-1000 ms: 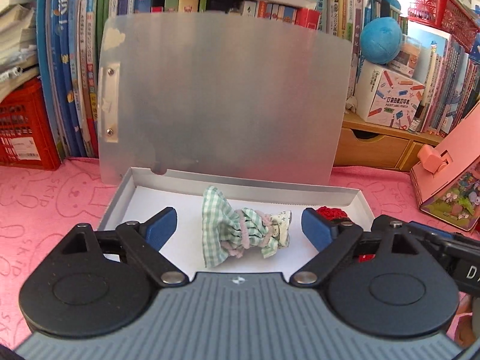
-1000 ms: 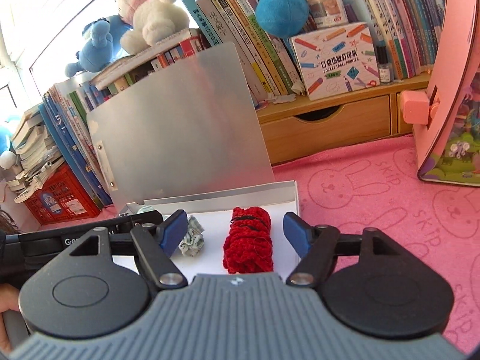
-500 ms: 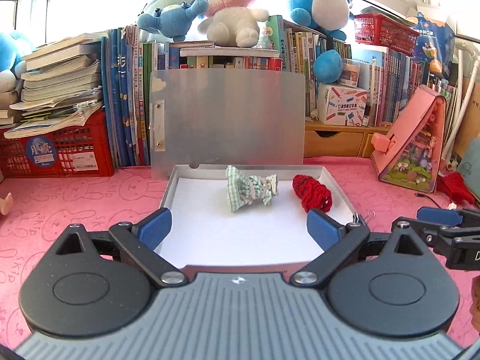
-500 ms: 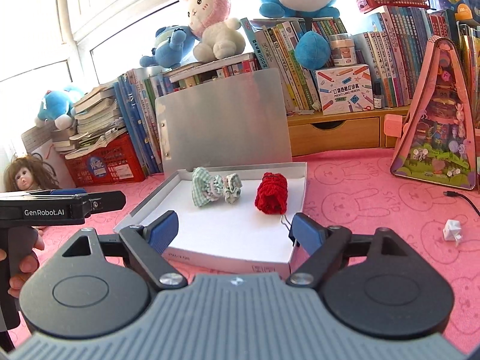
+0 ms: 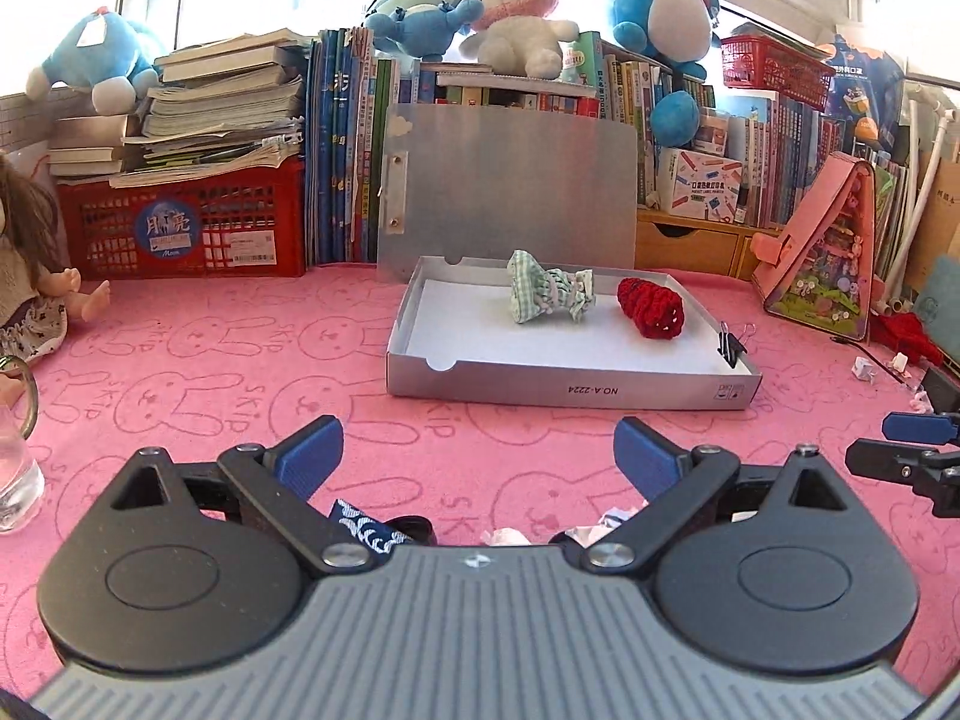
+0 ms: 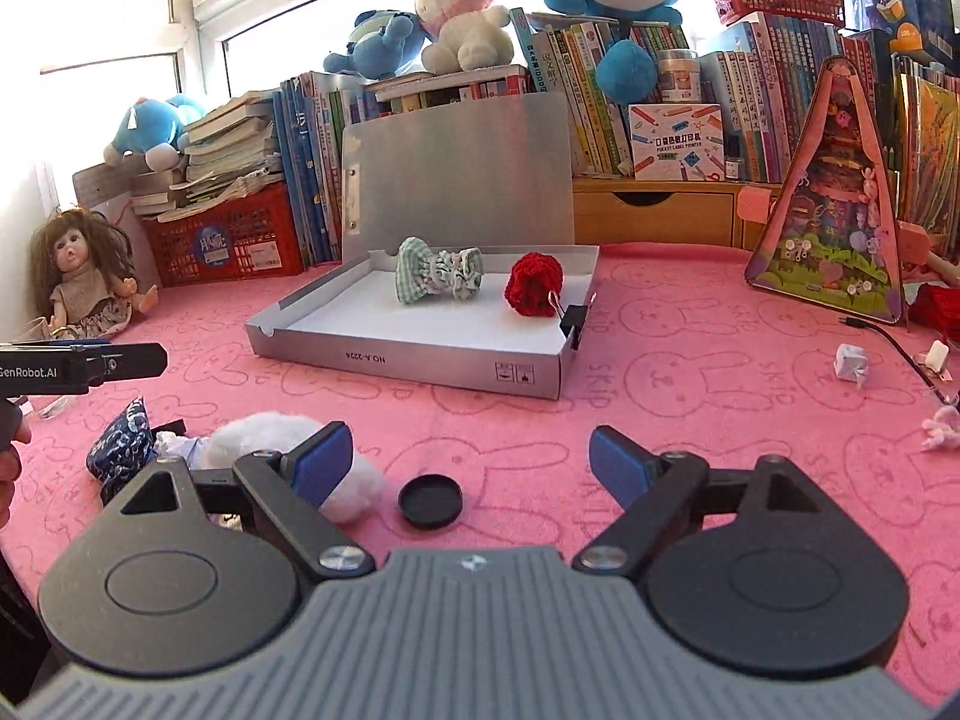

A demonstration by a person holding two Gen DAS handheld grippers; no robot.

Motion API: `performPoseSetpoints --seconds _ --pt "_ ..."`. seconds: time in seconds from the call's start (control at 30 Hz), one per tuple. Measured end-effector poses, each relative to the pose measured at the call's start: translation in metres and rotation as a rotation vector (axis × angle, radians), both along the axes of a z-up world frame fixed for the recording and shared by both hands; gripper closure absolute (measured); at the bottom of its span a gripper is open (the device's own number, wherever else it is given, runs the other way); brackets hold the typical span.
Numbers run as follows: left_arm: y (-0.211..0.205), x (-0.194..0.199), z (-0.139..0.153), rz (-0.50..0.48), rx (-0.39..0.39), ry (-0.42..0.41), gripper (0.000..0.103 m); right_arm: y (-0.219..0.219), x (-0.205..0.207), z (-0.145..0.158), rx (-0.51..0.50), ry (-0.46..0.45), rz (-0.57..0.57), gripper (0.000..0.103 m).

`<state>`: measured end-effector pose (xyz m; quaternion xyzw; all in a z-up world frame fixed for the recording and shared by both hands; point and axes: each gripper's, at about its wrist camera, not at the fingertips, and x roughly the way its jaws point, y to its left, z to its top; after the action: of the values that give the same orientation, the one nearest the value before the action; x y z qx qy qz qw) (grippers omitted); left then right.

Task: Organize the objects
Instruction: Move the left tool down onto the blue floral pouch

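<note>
Between our grippers and the grey box [image 5: 564,387], bare pink mat [image 5: 210,360]. Left gripper [image 5: 478,450] wide, empty; right gripper [image 6: 471,459] opening, empty. Green dress [image 6: 438,269] & red knit [image 6: 534,285] lie in box, well ahead.

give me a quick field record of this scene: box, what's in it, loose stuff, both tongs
box: silver box, lid up
inside: green checked dress; red knit piece
box edge: black binder clip
loose on pink mat: white fluff, black cap, blue patterned cloth
left tongs: open, empty
right tongs: opening, nothing gripped
</note>
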<state>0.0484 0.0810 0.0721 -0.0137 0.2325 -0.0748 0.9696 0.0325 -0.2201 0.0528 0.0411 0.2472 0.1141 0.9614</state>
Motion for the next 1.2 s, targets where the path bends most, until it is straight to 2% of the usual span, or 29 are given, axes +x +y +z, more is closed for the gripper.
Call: performPoseSetpoints --seconds 0.27,0.53,0.73,0.93,1.2 --pt "0.016 -0.022 -0.02 -0.033 0.031 -0.015 0.001 0.0 -0.025 -0.017 0.001 0.013 0.047 0.008" --pt "0.019 -0.029 -0.04 -0.02 0.087 0.001 0.001 0.01 -0.038 -0.032 -0.081 0.015 0.046 0.008" --pt "0.024 -0.03 -0.05 -0.007 0.091 -0.019 0.001 0.017 -0.043 -0.041 -0.125 0.02 0.052 0.008" --pt "0.027 -0.023 -0.06 -0.011 0.081 0.027 0.001 0.021 -0.042 -0.051 -0.169 0.037 -0.001 0.008" --pt "0.025 -0.015 -0.064 0.0 0.089 0.081 0.001 0.021 -0.043 -0.054 -0.167 0.035 -0.005 0.007"
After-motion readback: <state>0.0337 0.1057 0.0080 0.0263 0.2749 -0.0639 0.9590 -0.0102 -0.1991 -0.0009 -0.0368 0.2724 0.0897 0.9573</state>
